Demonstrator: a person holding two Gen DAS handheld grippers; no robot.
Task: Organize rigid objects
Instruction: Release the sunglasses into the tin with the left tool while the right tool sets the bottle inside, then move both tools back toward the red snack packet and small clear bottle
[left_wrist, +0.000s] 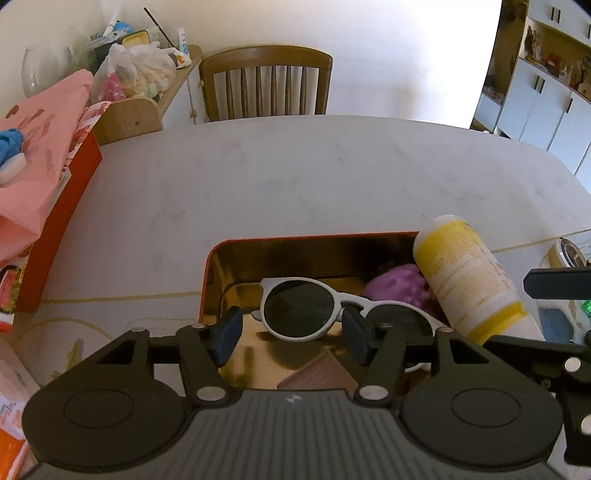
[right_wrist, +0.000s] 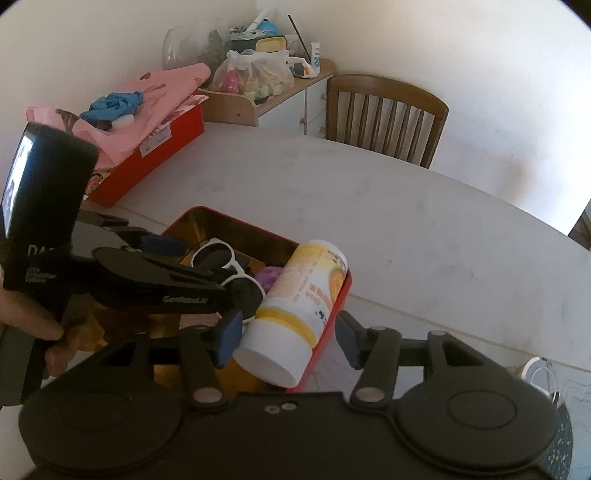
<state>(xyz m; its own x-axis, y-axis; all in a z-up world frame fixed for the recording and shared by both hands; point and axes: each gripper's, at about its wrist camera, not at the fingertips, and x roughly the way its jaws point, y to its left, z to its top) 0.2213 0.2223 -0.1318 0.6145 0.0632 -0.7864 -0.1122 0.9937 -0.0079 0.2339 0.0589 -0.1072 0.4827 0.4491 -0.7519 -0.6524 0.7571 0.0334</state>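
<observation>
Left gripper (left_wrist: 291, 334) is spread wide, holding nothing, hovering low over the tin (left_wrist: 221, 258). Sunglasses (left_wrist: 321, 310) sit in the gap between its fingers, one lens between the pads, but no contact that I can see; I can't tell whether the glasses are resting on the tin floor or propped on other items. Brown block (left_wrist: 317, 374) lies below them at 6 o'clock, partly hidden by the gripper body.

Right gripper (right_wrist: 288, 338) is also spread, nothing clamped. Bottle (right_wrist: 295, 310) base sits between its fingers, left pad just beside it, right pad clear at 3 o'clock and outside the tin wall. Bottle is tilted, propped on the red rim (right_wrist: 332, 317), cap end up toward 12. Purple thing (left_wrist: 397, 284) is wedged between bottle and glasses.

Task things are all in or on the tin, near table (left_wrist: 295, 177) edge. Past them: bare tabletop, red box (right_wrist: 162, 147) at 10 o'clock, chair (left_wrist: 266, 85) at 12.

Risks, my read:
- Bottle is propped, not seated. A nudge from either gripper could roll it off the rim onto the table.
- Grippers are close together; left one's body overlaps the glasses in the right view. Collision likely if both move at once.
- Closing left on a lens rather than the frame could slip or flex the glasses.
- Right pad outside the wall could snag the rim and drag the tin.
</observation>
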